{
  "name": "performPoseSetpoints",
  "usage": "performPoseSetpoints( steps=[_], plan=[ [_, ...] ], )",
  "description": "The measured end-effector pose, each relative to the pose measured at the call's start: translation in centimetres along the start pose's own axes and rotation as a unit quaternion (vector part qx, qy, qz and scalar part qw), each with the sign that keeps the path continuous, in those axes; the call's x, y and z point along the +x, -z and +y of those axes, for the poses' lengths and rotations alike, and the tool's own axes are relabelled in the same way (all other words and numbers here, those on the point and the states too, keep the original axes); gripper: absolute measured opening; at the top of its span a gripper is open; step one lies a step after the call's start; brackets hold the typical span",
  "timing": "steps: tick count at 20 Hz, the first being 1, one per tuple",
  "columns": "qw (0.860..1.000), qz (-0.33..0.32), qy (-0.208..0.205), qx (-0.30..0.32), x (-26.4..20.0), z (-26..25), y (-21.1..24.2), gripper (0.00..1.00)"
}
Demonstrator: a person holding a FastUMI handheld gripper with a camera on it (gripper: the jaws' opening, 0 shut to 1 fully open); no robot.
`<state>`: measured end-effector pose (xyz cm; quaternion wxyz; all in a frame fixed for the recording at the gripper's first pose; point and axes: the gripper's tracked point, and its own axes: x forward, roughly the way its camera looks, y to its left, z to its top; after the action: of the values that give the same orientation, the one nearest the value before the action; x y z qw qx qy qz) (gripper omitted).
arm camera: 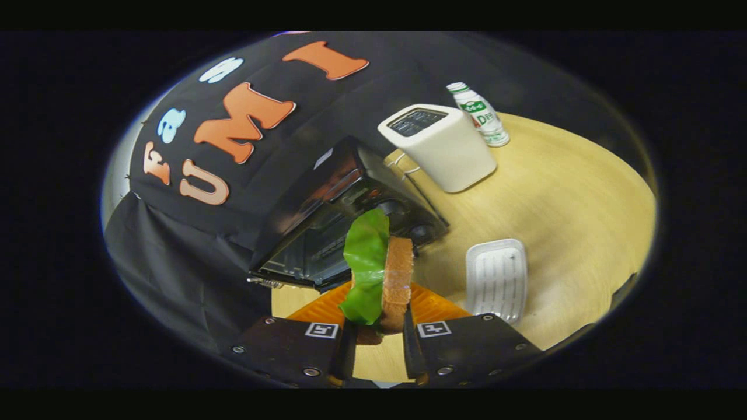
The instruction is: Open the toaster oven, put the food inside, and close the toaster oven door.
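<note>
**Sandwich up in the fingers, oven door down**

The gripper (378, 344) has the sandwich (379, 274), no question: both fingers (348, 350) are pressed in on its lower end, one on the lettuce side, one on the bread side. It stands on edge between them, green leaf flaring out on one face, brown bread slice on the other, and the top of the leaf reaches up in front of the oven.

The oven (344, 216) sits just beyond the sandwich, black and glossy, tilted in this view. Its door (303, 256) hangs open, dropped down toward the fingers, and the dark inside with its rack shows past the leaf. Knobs run down the oven's side panel, next to the bread.

Under the sandwich, between oven and fingers, there's an orange ribbed tray (429, 303) lying flat on the table (572, 210). Beside the oven's knob side lies a white ribbed tray (496, 277), close to the orange one, though I can't tell if they touch.

Farther back from the oven stands a white toaster (440, 146), slots up, with a white cord (402, 166) trailing toward the oven. Behind the toaster, a small white bottle (480, 114) with a green label stands upright.
</note>
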<state>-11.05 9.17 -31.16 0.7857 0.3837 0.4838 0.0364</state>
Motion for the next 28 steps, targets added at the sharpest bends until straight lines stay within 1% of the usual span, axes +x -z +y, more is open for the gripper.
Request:
performPoseSetpoints(
  steps=[5,10,12,15,18,20,21,24,26,28],
  plan=[
    [0.999,-0.014,-0.052,0.007,3.0,4.3,0.4,0.35],
    [0.996,-0.02,-0.081,0.043,6.7,7.2,0.7,0.35],
    [0.995,-0.021,-0.085,0.054,8.3,7.8,1.2,0.35],
    [0.99,-0.039,-0.107,0.081,9.8,8.8,0.9,0.34],
    [0.99,-0.056,-0.096,0.092,12.2,8.3,0.3,0.34],
    [0.986,-0.064,-0.103,0.114,13.0,8.8,-0.5,0.34],
    [0.986,-0.072,-0.102,0.114,13.6,8.8,-0.9,0.34],
    [0.982,-0.095,-0.089,0.134,15.0,7.8,-2.0,0.35],
    [0.982,-0.109,-0.083,0.132,15.6,7.7,-2.0,0.35],
    [0.983,-0.124,-0.073,0.112,16.0,7.4,-2.1,0.35]
  ],
)
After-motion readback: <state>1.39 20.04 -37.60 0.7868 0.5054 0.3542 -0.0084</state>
